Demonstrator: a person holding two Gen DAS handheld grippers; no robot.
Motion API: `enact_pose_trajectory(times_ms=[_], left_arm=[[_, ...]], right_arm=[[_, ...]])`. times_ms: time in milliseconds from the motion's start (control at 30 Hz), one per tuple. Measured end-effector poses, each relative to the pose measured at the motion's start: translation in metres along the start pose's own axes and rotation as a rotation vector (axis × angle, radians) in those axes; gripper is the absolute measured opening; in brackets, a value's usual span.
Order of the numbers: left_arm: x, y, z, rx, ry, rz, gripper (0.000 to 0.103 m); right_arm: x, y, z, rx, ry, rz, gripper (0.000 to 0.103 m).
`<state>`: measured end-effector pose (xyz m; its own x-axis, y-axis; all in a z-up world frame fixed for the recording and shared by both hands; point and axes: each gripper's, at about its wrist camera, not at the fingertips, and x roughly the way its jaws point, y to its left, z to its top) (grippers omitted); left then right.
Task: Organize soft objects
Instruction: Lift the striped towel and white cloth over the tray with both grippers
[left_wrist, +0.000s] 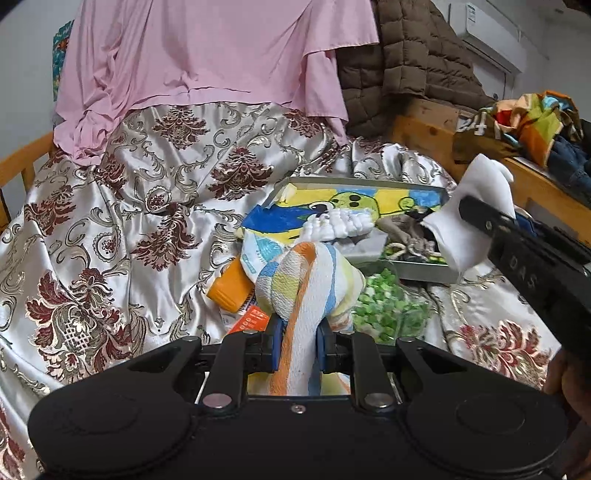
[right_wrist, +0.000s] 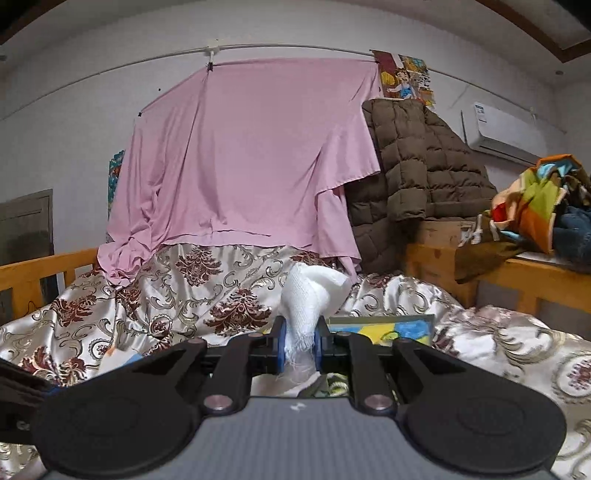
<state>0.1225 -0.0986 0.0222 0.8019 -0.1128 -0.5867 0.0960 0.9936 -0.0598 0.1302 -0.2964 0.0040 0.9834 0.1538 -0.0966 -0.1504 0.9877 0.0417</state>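
My left gripper (left_wrist: 298, 347) is shut on a striped towel (left_wrist: 310, 280), white with orange, blue and yellow bands, held above the bed. My right gripper (right_wrist: 299, 347) is shut on a white cloth (right_wrist: 308, 295); the same cloth (left_wrist: 476, 214) shows at the right of the left wrist view, over a metal tray (left_wrist: 424, 271). The tray holds a yellow and blue cartoon cloth (left_wrist: 354, 201), a white knitted piece (left_wrist: 340, 223) and other soft items. The tray's rim (right_wrist: 384, 318) also shows in the right wrist view.
A silver and maroon damask bedspread (left_wrist: 147, 206) covers the bed. A pink sheet (right_wrist: 240, 177) and brown quilted coat (right_wrist: 417, 166) hang behind. An orange bottle (left_wrist: 229, 288) and a bag of green pieces (left_wrist: 388, 310) lie by the tray. Colourful clothes (left_wrist: 535, 125) pile on the wooden frame at right.
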Motion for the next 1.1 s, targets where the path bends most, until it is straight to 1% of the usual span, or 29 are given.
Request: enact_pose_trajectory(times_ms=[67, 133, 200, 300, 433, 533, 600, 700, 800, 867, 933, 1033, 1100], left_arm=[[0.007, 0.007, 0.003, -0.033, -0.008, -0.005, 0.019], [0.012, 0.012, 0.011, -0.028, -0.031, -0.017, 0.019], [0.017, 0.016, 0.024, -0.021, -0.067, -0.034, 0.019], [0.035, 0.021, 0.051, -0.036, -0.1, -0.055, 0.019], [0.07, 0.012, 0.086, -0.03, -0.144, -0.088, 0.019], [0.1, 0.0, 0.105, -0.011, -0.158, -0.112, 0.019], [0.123, -0.008, 0.115, -0.008, -0.162, -0.13, 0.019], [0.155, -0.016, 0.125, -0.024, -0.151, -0.168, 0.019], [0.184, -0.026, 0.13, -0.022, -0.138, -0.201, 0.02], [0.199, -0.032, 0.133, -0.007, -0.127, -0.213, 0.02], [0.214, -0.035, 0.135, 0.005, -0.102, -0.223, 0.02], [0.237, -0.04, 0.136, 0.021, -0.038, -0.205, 0.021], [0.247, -0.044, 0.134, 0.038, -0.01, -0.187, 0.021]], right_arm=[[0.013, -0.002, -0.006, -0.005, 0.001, 0.012, 0.016], [0.029, -0.005, -0.01, 0.004, 0.019, 0.012, 0.017], [0.046, -0.01, -0.009, 0.026, 0.021, 0.014, 0.017], [0.071, -0.02, -0.006, 0.042, 0.017, 0.003, 0.018], [0.107, -0.037, -0.008, 0.064, 0.052, -0.013, 0.018], [0.13, -0.051, -0.017, 0.091, 0.095, -0.002, 0.018], [0.138, -0.059, -0.025, 0.111, 0.106, 0.0, 0.018], [0.148, -0.071, -0.032, 0.141, 0.12, -0.013, 0.018], [0.156, -0.082, -0.029, 0.177, 0.123, -0.003, 0.019], [0.16, -0.089, -0.025, 0.19, 0.117, -0.001, 0.023], [0.166, -0.095, -0.025, 0.206, 0.132, 0.008, 0.025], [0.174, -0.099, -0.029, 0.202, 0.171, -0.003, 0.026], [0.176, -0.099, -0.033, 0.179, 0.188, -0.019, 0.026]])
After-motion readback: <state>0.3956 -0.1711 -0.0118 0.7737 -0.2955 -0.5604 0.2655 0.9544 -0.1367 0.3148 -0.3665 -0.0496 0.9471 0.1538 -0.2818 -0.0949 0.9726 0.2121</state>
